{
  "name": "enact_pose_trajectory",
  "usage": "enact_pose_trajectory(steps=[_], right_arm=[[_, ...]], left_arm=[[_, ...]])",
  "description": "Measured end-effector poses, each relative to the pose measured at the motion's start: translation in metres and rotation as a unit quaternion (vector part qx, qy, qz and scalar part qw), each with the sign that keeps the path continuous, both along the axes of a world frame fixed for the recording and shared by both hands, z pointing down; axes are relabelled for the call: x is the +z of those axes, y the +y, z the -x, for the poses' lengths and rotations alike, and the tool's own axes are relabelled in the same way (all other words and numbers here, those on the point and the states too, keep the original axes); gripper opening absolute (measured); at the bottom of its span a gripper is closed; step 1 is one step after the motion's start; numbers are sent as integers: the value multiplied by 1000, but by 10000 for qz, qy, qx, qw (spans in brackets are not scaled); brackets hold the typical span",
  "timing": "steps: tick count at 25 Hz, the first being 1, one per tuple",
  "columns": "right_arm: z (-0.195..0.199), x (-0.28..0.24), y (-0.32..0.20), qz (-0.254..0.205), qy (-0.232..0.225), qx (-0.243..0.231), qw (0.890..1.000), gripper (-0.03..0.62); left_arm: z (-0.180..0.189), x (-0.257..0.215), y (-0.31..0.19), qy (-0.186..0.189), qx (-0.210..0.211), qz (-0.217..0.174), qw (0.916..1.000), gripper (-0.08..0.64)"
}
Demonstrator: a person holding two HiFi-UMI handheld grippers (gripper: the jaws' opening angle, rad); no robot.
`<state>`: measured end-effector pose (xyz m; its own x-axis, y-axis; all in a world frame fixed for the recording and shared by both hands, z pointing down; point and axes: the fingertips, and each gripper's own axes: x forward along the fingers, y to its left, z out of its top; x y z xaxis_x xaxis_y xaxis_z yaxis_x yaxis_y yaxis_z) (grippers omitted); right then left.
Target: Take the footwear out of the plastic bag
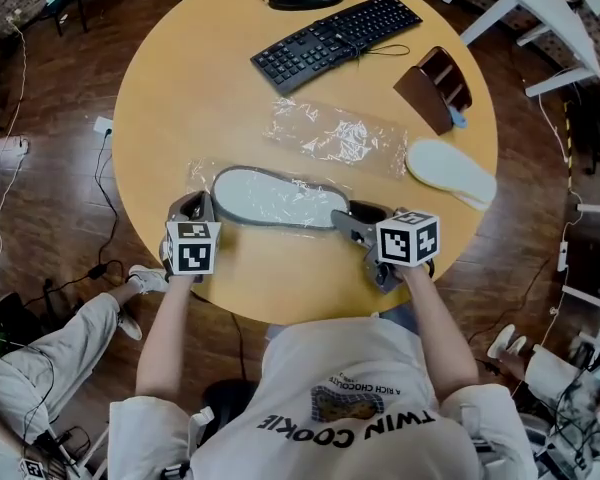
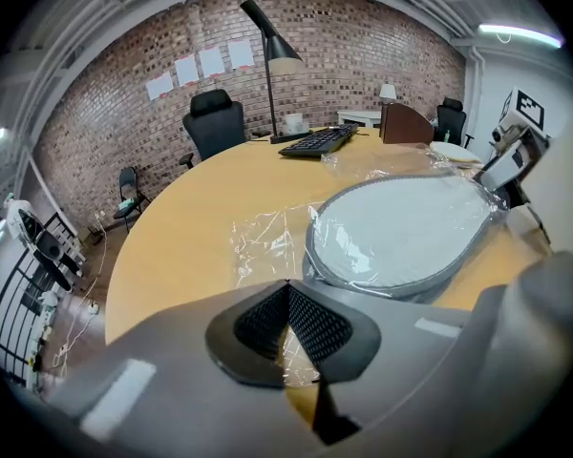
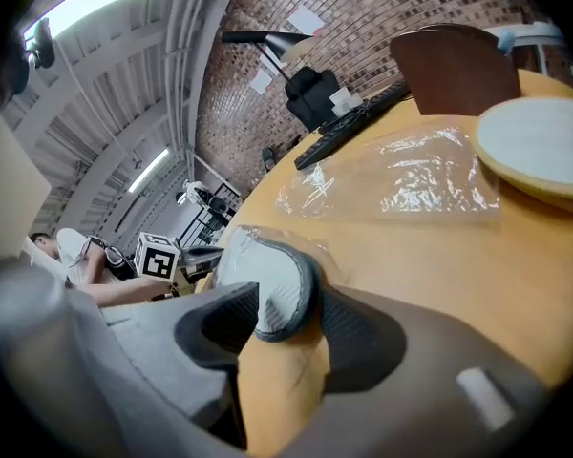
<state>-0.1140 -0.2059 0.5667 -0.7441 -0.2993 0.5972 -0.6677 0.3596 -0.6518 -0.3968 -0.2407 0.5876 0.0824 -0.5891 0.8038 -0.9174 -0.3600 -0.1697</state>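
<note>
Two grippers flank the bagged slipper (image 1: 275,198) near the front edge of the table (image 1: 200,98): the left gripper (image 2: 286,292) pinches the plastic bag (image 2: 263,241), while the right gripper (image 3: 286,318) stands wide around the slipper's end and should clamp firmly before pulling.

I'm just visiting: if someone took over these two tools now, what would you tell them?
Left tool: shut on the edge of the plastic bag.
Right tool: open, end of the grey slipper between its jaws, not gripped.
That slipper lies on the table, still mostly bagged.
Done: a white slipper lies bare at the right, beside an empty bag.
To do: pull the grey slipper out.
</note>
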Motion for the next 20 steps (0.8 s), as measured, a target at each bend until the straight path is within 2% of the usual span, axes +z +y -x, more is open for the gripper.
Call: enact_pose_trajectory(steps=[5, 9, 11, 13, 16, 20], right_arm=[[4, 8, -4, 145, 103, -278, 9995, 190], [5, 9, -6, 305, 80, -388, 9987, 189], [5, 10, -7, 373, 114, -349, 9986, 178], [3, 11, -7, 375, 242, -296, 9986, 129], [-1, 11, -7, 226, 375, -236, 9988, 121], [-5, 8, -9, 134, 296, -65, 9994, 100]], left_arm=[[-1, 0, -3, 95, 72, -1, 9999, 5], [0, -1, -5, 34, 107, -25, 9999, 5], [1, -2, -4, 5, 95, -21, 10000, 5], [1, -2, -4, -34, 64, -4, 10000, 5], [0, -2, -4, -128, 42, 74, 9999, 5], [-1, 0, -4, -341, 75, 236, 9991, 5]])
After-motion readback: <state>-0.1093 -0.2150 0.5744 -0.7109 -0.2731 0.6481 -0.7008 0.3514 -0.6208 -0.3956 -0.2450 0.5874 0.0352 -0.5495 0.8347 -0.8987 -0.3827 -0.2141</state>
